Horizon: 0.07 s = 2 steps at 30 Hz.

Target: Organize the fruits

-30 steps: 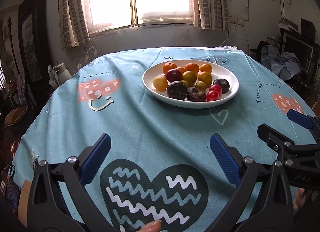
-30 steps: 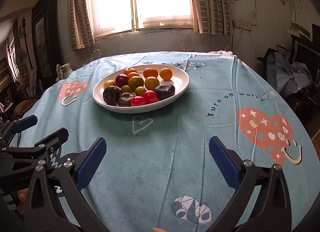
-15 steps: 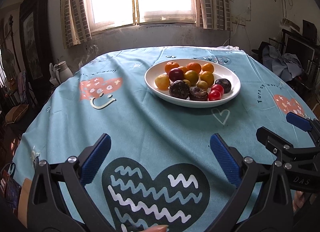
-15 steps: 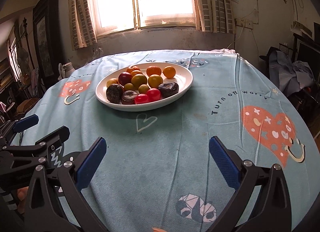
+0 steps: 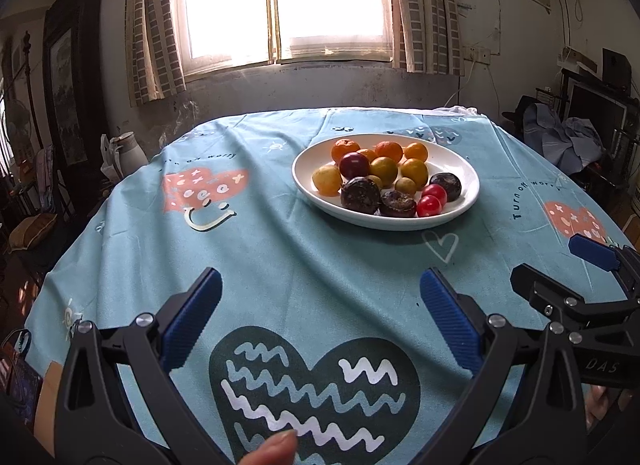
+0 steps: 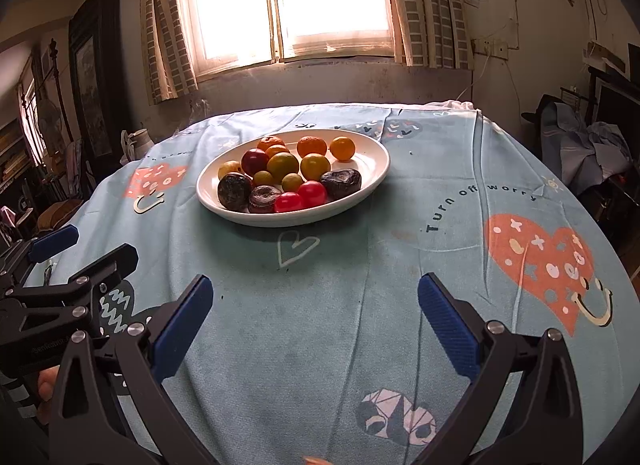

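A white oval plate [image 5: 468,201] [image 6: 376,173] sits on the far half of the round table and holds several fruits: oranges [image 5: 345,149] [image 6: 343,147], yellow-green ones [image 6: 282,164], dark wrinkled ones [image 5: 360,195] [image 6: 234,191], a plum [image 5: 354,165] and two red tomatoes [image 5: 429,205] [image 6: 289,202]. My left gripper [image 5: 320,317] hovers open over the near tablecloth, well short of the plate. My right gripper [image 6: 314,317] is open too, nothing between its fingers. Each gripper shows at the edge of the other's view.
A blue tablecloth [image 5: 280,265] with heart prints covers the table. A white kettle [image 5: 128,153] stands off the table at the left. Clothes and furniture [image 6: 592,145] crowd the right side. A window lies behind. A fingertip [image 5: 276,445] shows at the bottom.
Both grippers have eased forward and slightly up, so the plate sits a little nearer in each view. Both stay open.
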Available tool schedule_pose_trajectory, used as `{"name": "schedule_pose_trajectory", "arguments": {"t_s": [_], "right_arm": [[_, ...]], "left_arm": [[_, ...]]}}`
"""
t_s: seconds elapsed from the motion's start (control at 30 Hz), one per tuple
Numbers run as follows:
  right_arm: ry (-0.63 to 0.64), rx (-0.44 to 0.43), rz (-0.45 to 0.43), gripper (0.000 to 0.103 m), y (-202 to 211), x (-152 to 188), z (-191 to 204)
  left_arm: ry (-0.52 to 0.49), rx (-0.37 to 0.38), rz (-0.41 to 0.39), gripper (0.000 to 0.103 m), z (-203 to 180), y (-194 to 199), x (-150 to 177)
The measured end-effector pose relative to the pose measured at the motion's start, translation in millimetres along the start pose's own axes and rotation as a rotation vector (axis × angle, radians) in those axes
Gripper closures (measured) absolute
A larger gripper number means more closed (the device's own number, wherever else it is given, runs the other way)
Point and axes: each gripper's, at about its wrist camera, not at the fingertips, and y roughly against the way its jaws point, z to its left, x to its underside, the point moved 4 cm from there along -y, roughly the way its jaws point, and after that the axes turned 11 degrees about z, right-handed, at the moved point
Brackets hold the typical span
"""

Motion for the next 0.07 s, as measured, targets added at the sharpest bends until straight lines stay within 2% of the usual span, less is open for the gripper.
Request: {"name": "schedule_pose_trajectory", "arguments": {"t_s": [0.07], "right_arm": [[0.0, 0.0, 0.001, 0.001, 0.0, 0.0, -0.1]], "left_arm": [[-0.003, 0.004, 0.011, 0.002, -0.3, -2.0, 0.4]]}}
